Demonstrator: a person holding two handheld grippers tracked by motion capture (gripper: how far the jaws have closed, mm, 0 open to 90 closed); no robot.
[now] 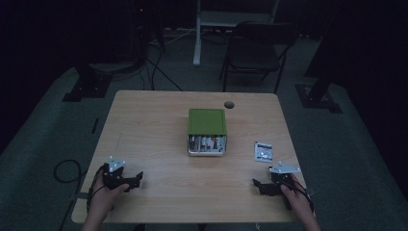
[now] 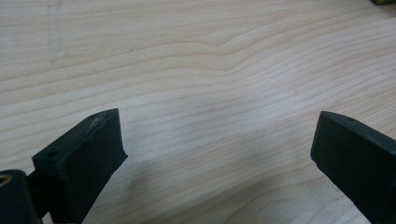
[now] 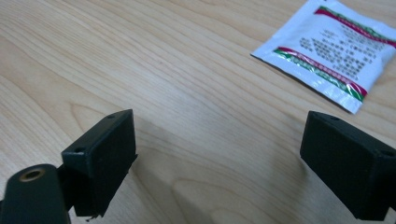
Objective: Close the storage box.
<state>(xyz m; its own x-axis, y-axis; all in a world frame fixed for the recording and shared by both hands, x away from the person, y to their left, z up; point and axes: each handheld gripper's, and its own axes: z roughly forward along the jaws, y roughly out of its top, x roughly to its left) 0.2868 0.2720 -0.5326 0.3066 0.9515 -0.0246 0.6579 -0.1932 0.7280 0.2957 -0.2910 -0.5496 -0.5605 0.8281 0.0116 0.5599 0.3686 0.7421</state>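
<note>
One sachet (image 1: 263,151), one green box (image 1: 207,131), two grippers. Sachet lay flat on the tabletop (image 1: 159,139), right of the box and just ahead of the right gripper (image 1: 260,185), long axis running roughly away from the person. Right gripper released, jaws wide, holding nothing. Left gripper (image 1: 136,179) also released, over bare wood near the left front corner.

Desk (image 1: 159,144) mostly bare wood. Green box (image 1: 207,131) stands mid-desk, blocking the straight line between the far edge and the near edge. White sachet (image 3: 329,49) lies flat near the right edge, just ahead of the right gripper (image 1: 260,185). Wide free lanes left of box; left gripper (image 2: 217,154) faces bare wood.
</note>
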